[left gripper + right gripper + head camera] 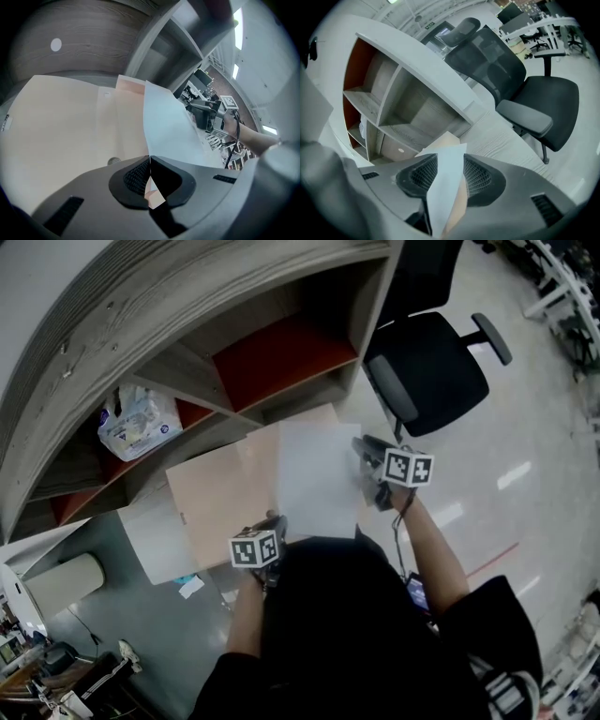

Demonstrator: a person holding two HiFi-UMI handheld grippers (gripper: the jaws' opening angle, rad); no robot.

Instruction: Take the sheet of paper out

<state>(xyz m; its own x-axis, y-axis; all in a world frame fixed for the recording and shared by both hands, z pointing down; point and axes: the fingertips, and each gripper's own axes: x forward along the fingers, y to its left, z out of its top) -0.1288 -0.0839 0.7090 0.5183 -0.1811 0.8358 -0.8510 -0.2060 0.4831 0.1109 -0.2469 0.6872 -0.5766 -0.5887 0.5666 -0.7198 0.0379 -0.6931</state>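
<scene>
left tongs (149, 164) clamp envelope (61, 136) | sheet (168, 131) partly out | right tongs (450, 161) apart

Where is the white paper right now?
In the head view's middle, the white sheet overlaps the tan folder, its right edge between the right gripper's open jaws.

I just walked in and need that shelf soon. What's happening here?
A person stands before the shelf unit with a gripper in each hand. The left gripper is shut on the edge of a beige folder. A white sheet of paper lies against it, its edge between the open jaws of the right gripper, not clamped.
</scene>
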